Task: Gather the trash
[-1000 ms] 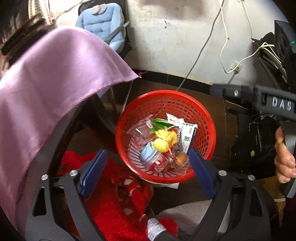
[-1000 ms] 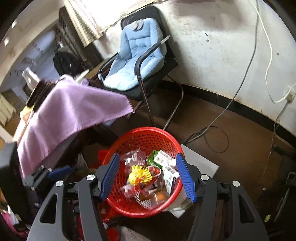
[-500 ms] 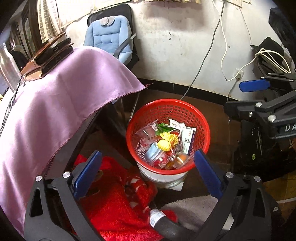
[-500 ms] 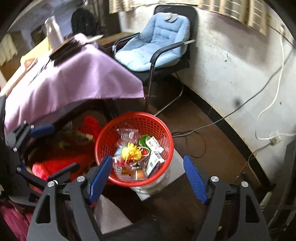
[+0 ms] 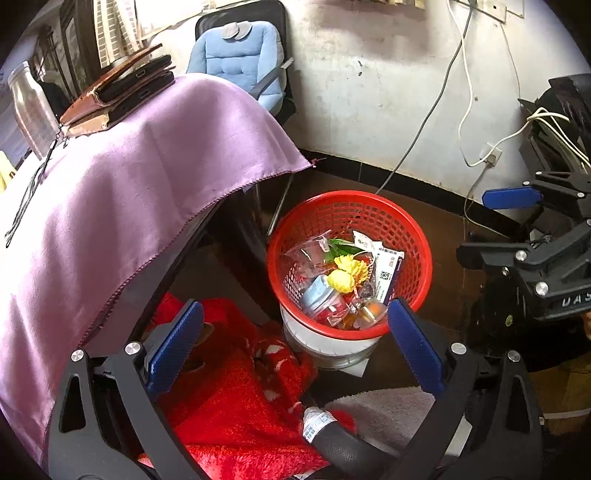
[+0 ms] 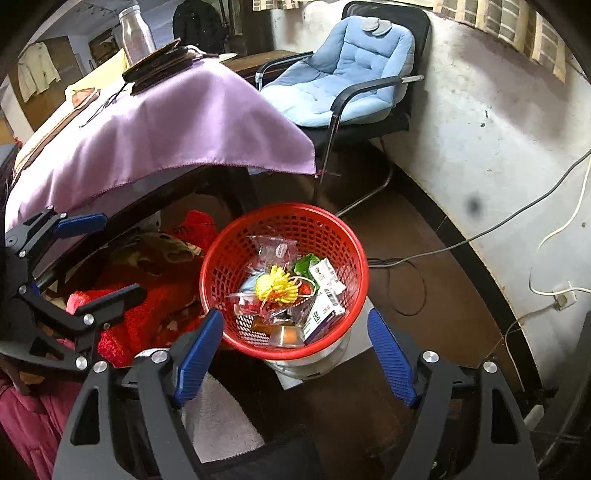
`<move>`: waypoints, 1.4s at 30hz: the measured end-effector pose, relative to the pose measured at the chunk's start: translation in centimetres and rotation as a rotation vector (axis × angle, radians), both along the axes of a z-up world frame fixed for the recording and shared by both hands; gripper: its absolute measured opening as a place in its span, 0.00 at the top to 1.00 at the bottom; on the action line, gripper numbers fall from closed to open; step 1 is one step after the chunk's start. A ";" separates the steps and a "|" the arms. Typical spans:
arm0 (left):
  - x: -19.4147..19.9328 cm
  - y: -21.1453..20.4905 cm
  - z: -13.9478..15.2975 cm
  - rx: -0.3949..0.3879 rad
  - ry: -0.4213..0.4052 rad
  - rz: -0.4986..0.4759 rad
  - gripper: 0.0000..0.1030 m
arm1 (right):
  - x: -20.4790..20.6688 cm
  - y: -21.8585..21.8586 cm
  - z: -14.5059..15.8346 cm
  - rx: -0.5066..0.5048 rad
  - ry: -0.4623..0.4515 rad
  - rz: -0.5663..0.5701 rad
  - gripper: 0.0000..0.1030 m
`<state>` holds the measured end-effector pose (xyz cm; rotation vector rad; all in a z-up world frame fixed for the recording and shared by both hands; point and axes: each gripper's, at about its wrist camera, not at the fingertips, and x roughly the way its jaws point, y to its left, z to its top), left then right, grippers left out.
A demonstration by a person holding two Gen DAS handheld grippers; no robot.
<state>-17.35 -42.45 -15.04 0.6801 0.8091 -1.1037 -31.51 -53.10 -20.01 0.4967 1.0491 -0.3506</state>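
Observation:
A red mesh basket (image 5: pixel 413 236) stands on a white base on the floor, also in the right wrist view (image 6: pixel 225 258). It holds trash: clear wrappers, a yellow frilly piece (image 5: pixel 345 275) (image 6: pixel 275 286), a white barcode packet (image 5: pixel 388 273) (image 6: pixel 327 295), a green wrapper and a blue-lidded cup. My left gripper (image 5: pixel 291 339) is open and empty, above and short of the basket. My right gripper (image 6: pixel 295 354) is open and empty, above the basket's near rim. Each gripper shows in the other's view, the right (image 5: pixel 532 229) and the left (image 6: pixel 70 258).
A table under a purple cloth (image 5: pixel 129 177) (image 6: pixel 166 125) stands to the left, with a stack of cases and a bottle (image 6: pixel 137 35). A red fluffy blanket (image 5: pixel 229 398) lies under it. A blue-cushioned chair (image 6: pixel 343 70) stands by the wall. Cables (image 6: pixel 480 232) trail along the floor.
Both grippers have pulled up and back from the basket, which now looks smaller and farther. The table top and chair have come into view. Both stay open and empty.

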 end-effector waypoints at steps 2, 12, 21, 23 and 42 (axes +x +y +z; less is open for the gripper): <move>0.0 -0.1 -0.1 0.003 0.002 -0.002 0.07 | 0.1 0.0 -0.2 0.010 0.002 0.006 0.22; 0.4 0.0 -0.3 -0.004 0.011 0.012 0.07 | 0.5 0.7 -0.1 0.000 -0.001 0.027 0.19; 0.3 0.1 0.0 -0.016 0.000 0.012 0.07 | 0.7 1.3 0.4 -0.020 -0.005 0.065 0.17; 0.3 0.2 0.1 -0.020 -0.003 0.016 0.07 | 0.8 1.5 0.4 -0.019 -0.003 0.072 0.17; 0.0 0.0 0.0 -0.019 -0.014 0.008 0.07 | 0.8 2.0 0.7 -0.028 -0.005 0.087 0.17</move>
